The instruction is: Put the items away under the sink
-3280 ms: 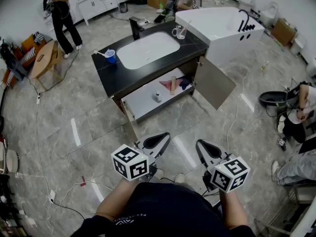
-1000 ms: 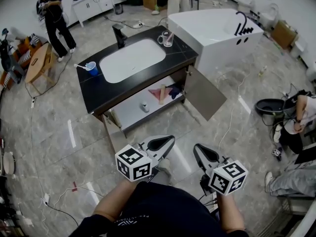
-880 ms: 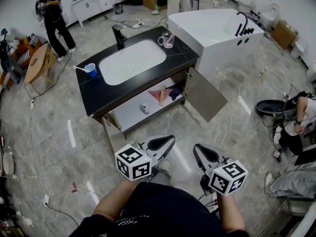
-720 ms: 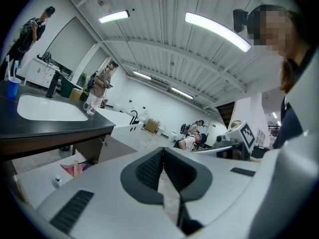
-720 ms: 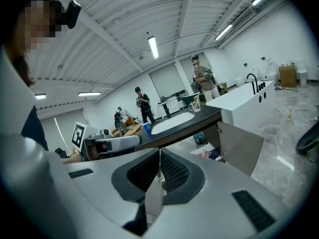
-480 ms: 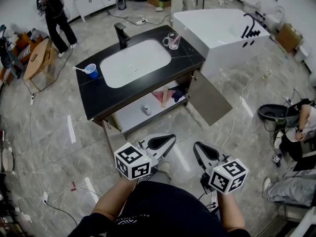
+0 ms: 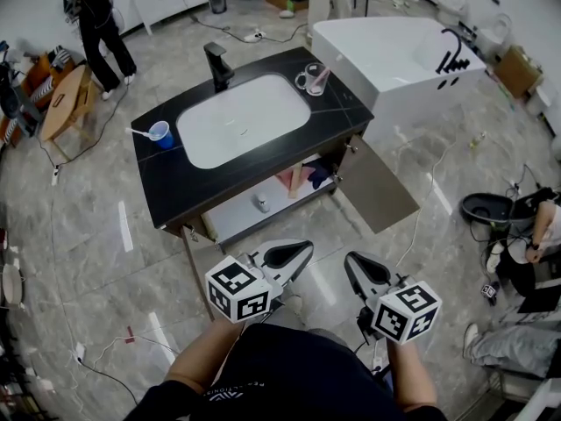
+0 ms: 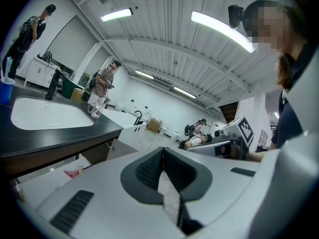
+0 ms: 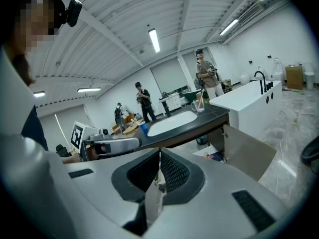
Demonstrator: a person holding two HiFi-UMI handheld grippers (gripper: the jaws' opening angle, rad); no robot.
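In the middle of the head view, the counter (image 7: 166,182) is shining black and smooth, like stone, and the sink (image 7: 244,119) is gleaming glossy white. The floor (image 7: 79,226) is shining like polished grey marble. The left gripper (image 8: 162,153) is looking like matt grey plastic, its pads (image 8: 149,171) dark and ribbed.

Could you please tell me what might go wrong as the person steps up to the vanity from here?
The open cabinet door juts into the floor space in front of the vanity, so the person could bump it when stepping in. The blue cup stands near the vanity's left edge, where a careless grab might knock it off.
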